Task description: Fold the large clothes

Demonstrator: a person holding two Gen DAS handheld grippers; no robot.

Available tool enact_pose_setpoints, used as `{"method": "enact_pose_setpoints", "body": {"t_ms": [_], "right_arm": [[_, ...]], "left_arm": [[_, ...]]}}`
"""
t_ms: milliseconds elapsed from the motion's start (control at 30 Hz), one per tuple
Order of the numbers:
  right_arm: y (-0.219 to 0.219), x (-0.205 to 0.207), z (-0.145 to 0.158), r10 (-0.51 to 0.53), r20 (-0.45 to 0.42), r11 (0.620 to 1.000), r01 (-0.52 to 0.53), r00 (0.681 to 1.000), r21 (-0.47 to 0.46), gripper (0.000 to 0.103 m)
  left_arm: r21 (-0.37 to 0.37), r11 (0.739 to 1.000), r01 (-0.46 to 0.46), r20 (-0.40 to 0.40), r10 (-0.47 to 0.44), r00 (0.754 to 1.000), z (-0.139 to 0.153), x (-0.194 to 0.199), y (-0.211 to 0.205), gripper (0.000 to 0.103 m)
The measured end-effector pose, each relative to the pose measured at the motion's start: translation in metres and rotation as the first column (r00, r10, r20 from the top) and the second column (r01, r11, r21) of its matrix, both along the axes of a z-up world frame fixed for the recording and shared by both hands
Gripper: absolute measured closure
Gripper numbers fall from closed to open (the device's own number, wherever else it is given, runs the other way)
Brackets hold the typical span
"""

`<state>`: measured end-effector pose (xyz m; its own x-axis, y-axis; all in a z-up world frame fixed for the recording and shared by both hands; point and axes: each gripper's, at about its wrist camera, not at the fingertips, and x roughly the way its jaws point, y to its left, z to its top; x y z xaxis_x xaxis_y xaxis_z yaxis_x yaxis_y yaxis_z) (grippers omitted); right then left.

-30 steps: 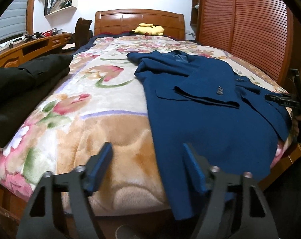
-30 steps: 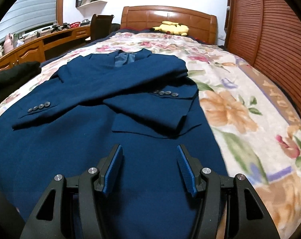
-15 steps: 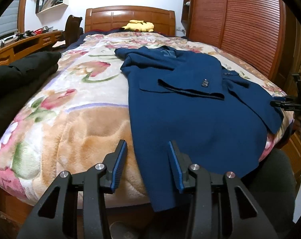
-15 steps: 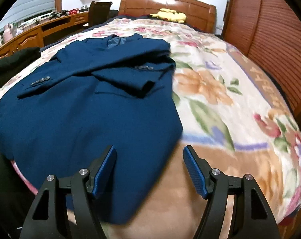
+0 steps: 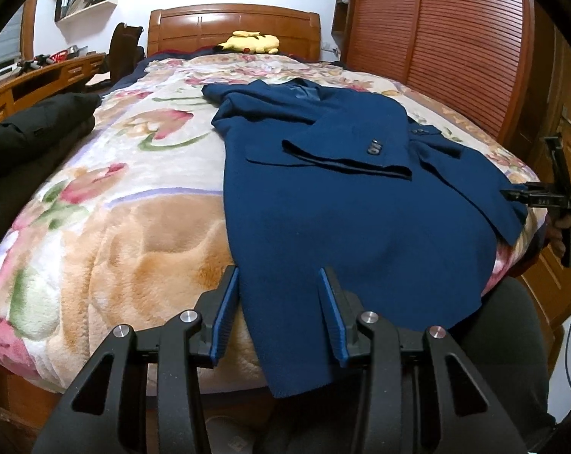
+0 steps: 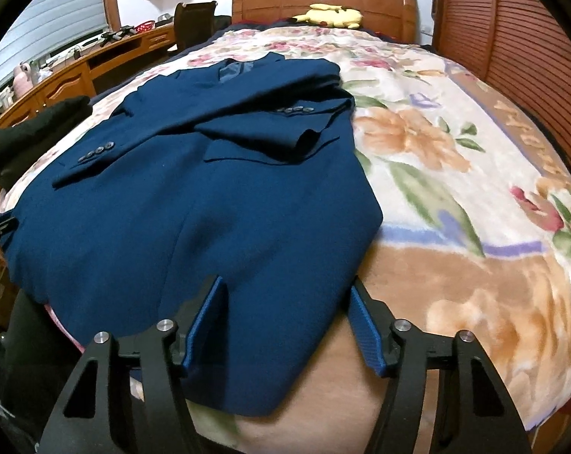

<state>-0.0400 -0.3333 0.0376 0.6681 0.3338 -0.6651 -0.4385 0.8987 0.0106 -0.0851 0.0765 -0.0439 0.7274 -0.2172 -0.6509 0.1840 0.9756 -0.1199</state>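
A dark blue suit jacket (image 5: 342, 196) lies flat on the floral blanket (image 5: 126, 204), collar toward the headboard, both sleeves folded across its body, hem hanging over the bed's foot. It also shows in the right wrist view (image 6: 194, 204). My left gripper (image 5: 279, 310) is open, its jaws either side of the jacket's left hem corner. My right gripper (image 6: 287, 317) is open, its jaws either side of the right hem corner. The right gripper also shows at the right edge of the left wrist view (image 5: 542, 198).
A black garment (image 5: 24, 143) is piled on the bed's left side. A yellow plush toy (image 5: 251, 42) lies by the wooden headboard (image 5: 232, 24). A wooden slatted wardrobe (image 5: 436, 45) stands to the right, a desk (image 6: 81, 68) to the left.
Both grippers have come in toward the jacket's hem corners. The left jaws narrowed from wide open, then widened a little. The jacket has not moved.
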Motion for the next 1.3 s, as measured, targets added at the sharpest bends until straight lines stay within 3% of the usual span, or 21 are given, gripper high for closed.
{"method": "enact_pose_setpoints", "body": {"t_ms": [67, 167, 233, 333, 500, 633, 933, 1300], "right_arm": [[0.005, -0.001, -0.001, 0.015, 0.005, 1.000, -0.015, 1.000, 0.001, 0.058], [0.012, -0.004, 0.000, 0.038, 0.017, 0.999, -0.038, 0.999, -0.008, 0.080], [0.015, -0.004, 0.003, 0.035, 0.039, 0.999, -0.034, 0.999, -0.020, 0.087], [0.021, -0.009, 0.014, 0.034, 0.086, 0.999, -0.031, 0.996, -0.032, 0.091], [0.017, -0.017, 0.041, 0.027, 0.162, 0.999, -0.031, 0.986, 0.027, 0.093], [0.013, -0.028, 0.066, 0.035, 0.207, 0.997, -0.049, 0.978, 0.062, 0.094], [0.009, -0.070, 0.101, 0.102, 0.309, 0.988, -0.132, 0.945, 0.078, 0.095], [-0.004, -0.108, 0.141, 0.143, 0.429, 0.976, -0.198, 0.892, 0.088, 0.096]], "left_arm": [[0.013, 1.000, -0.001, 0.008, 0.001, 1.000, 0.002, 0.000, 0.000, 0.084], [0.012, 1.000, 0.015, 0.025, -0.015, 1.000, 0.009, -0.001, 0.000, 0.096], [0.041, 0.999, 0.029, 0.058, -0.031, 0.998, 0.018, -0.003, -0.004, 0.097], [0.043, 0.999, 0.022, 0.092, -0.026, 0.995, 0.035, -0.003, -0.002, 0.097], [0.011, 1.000, 0.000, 0.176, -0.002, 0.984, 0.070, -0.007, 0.003, 0.098], [0.043, 0.999, -0.008, 0.246, -0.002, 0.969, 0.090, -0.017, 0.001, 0.100], [0.017, 0.999, -0.038, 0.318, 0.030, 0.948, 0.125, -0.033, 0.013, 0.101], [0.028, 0.999, -0.036, 0.448, 0.020, 0.894, 0.202, -0.034, 0.010, 0.101]]}}
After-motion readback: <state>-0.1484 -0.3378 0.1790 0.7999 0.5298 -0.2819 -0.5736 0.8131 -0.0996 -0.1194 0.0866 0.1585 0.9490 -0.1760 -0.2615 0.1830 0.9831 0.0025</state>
